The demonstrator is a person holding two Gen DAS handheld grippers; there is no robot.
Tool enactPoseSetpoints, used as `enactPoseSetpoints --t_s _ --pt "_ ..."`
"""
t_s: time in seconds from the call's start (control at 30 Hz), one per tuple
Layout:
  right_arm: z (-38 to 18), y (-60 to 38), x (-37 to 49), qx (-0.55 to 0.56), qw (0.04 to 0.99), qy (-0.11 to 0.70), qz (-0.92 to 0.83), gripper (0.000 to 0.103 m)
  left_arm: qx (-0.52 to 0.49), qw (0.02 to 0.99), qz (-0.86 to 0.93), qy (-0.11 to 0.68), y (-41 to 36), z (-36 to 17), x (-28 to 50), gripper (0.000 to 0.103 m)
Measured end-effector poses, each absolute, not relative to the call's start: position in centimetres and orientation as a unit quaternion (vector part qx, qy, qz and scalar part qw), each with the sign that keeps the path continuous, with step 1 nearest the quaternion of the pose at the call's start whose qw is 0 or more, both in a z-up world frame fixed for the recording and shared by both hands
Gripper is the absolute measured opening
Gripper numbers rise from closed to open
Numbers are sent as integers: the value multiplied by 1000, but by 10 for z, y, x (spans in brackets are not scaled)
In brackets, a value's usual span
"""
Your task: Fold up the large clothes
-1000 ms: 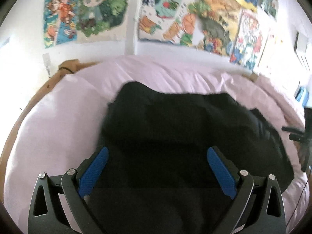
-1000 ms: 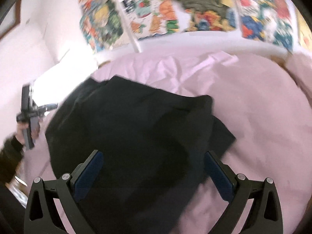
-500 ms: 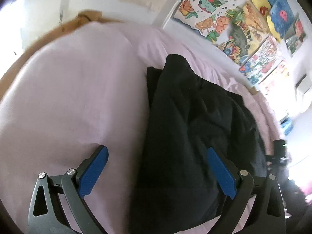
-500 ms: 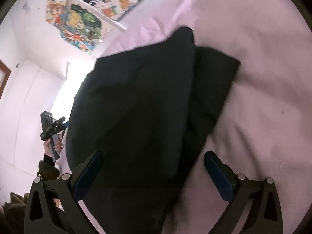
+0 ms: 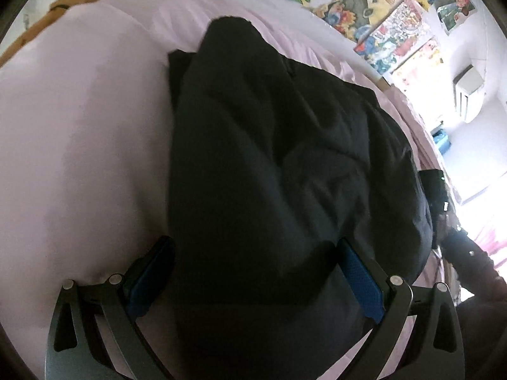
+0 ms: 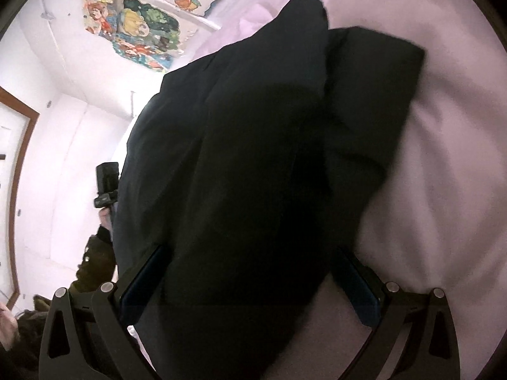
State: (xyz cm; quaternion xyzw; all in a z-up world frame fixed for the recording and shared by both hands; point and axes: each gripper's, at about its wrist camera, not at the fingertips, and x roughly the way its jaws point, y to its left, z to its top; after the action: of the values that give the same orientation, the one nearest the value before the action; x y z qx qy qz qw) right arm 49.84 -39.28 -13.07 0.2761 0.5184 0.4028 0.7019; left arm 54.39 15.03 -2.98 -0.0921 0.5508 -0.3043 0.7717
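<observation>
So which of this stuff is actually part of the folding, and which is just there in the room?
Part of the job:
black garment
left gripper
right gripper
pink bedsheet, the work surface

Just there:
cartoon posters
wall air conditioner

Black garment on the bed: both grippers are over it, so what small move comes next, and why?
Probably lower both and close on the near edge. The black garment lies bunched on the pink sheet, and the left gripper and right gripper both stand open, straddling it and holding nothing.
</observation>
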Motion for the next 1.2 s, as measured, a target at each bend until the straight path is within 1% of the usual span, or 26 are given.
enactPoseSetpoints --t_s 0.27,0.5,0.57,0.6,0.67,0.7,0.73,0.77,0.8,0.83,0.87,0.9,0.93,0.97,1.0,1.03,1.07,1.13,1.17,1.2 --pt "-143 -383 509 311 684 511 417 103 -112 735 -352 569 138 -48 555 99" --pt "-146 -392 503 324 688 510 401 103 -162 739 -316 572 145 -54 557 98" --pt "-143 -386 503 320 695 511 393 103 -160 748 -294 572 145 -52 555 96" --pt "-141 -382 504 317 698 511 389 102 -161 751 -286 572 148 -50 553 92" --pt "-139 -381 501 314 703 510 384 97 -169 757 -270 571 151 -48 550 86" --pt "-138 -380 502 313 704 510 382 96 -171 758 -266 570 150 -47 548 81" --pt "-138 -379 503 313 704 510 381 92 -176 760 -261 568 152 -46 547 76" --pt "-138 -379 503 314 705 510 380 88 -181 762 -257 566 152 -46 544 73" --pt "-138 -379 503 315 705 510 379 86 -187 765 -255 561 155 -44 542 66" --pt "-138 -379 504 315 707 508 377 81 -189 768 -253 557 151 -42 540 60" --pt "-137 -379 504 317 710 505 375 75 -192 772 -249 553 150 -40 538 57" --pt "-136 -380 504 320 713 501 372 71 -195 774 -244 550 141 -37 538 51" --pt "-134 -381 503 322 715 499 369 64 -197 777 -240 548 141 -35 536 44" --pt "-131 -382 501 321 719 496 365 58 -199 780 -230 546 141 -31 533 41" --pt "-129 -381 502 317 723 496 362 55 -200 783 -224 545 138 -27 531 34" --pt "-124 -379 502 309 729 495 358 51 -194 787 -216 544 132 -22 528 29" --pt "-119 -377 501 298 737 493 353 45 -178 793 -208 544 124 -15 526 26" --pt "-106 -374 497 281 751 487 347 37 -134 809 -192 540 104 2 521 20" --pt "-97 -372 494 270 760 481 343 34 -120 814 -187 537 97 10 516 19" --pt "-91 -371 490 266 766 476 340 32 -112 817 -185 534 96 14 511 18"
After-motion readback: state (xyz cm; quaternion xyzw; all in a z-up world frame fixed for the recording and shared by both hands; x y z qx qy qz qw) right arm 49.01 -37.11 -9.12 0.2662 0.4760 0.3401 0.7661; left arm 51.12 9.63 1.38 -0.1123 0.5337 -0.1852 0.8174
